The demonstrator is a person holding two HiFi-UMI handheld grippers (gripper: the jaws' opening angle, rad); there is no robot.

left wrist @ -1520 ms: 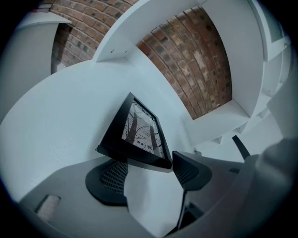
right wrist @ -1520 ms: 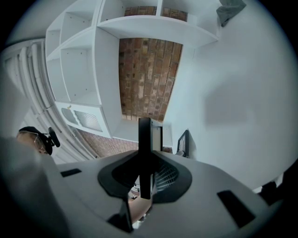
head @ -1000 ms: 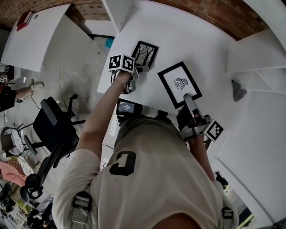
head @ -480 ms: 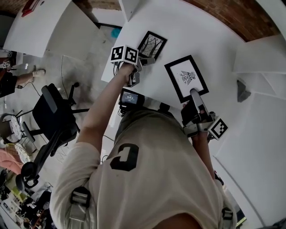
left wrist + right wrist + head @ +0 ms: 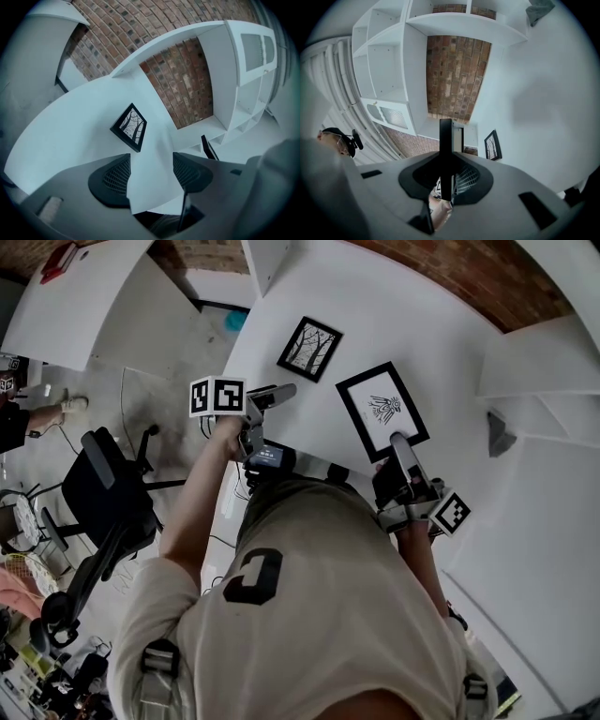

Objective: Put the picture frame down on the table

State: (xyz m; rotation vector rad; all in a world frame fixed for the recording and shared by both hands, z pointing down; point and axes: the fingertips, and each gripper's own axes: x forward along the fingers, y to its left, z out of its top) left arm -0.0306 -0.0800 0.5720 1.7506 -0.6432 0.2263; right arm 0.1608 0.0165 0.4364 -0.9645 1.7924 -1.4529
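A black frame with a tree picture (image 5: 309, 348) (image 5: 130, 126) lies flat on the white table (image 5: 441, 315), apart from both grippers. My left gripper (image 5: 272, 395) (image 5: 150, 176) hovers off the table's near left edge, jaws open with nothing between them. My right gripper (image 5: 397, 442) (image 5: 446, 180) is shut on the near edge of a larger black frame with a bird drawing (image 5: 382, 412), held about level over the table. That frame (image 5: 446, 140) shows edge-on between the pads. Whether it touches the table I cannot tell.
White shelving (image 5: 539, 367) borders the table on the right, with a dark object (image 5: 500, 432) on it. A brick wall (image 5: 183, 75) runs behind. An office chair (image 5: 103, 493) stands on the floor at the left, and another person (image 5: 19, 423) is at the far left.
My left gripper has pulled back and up from the tree frame toward the table's left edge; the frame stays flat on the table. The right gripper still holds the bird frame.
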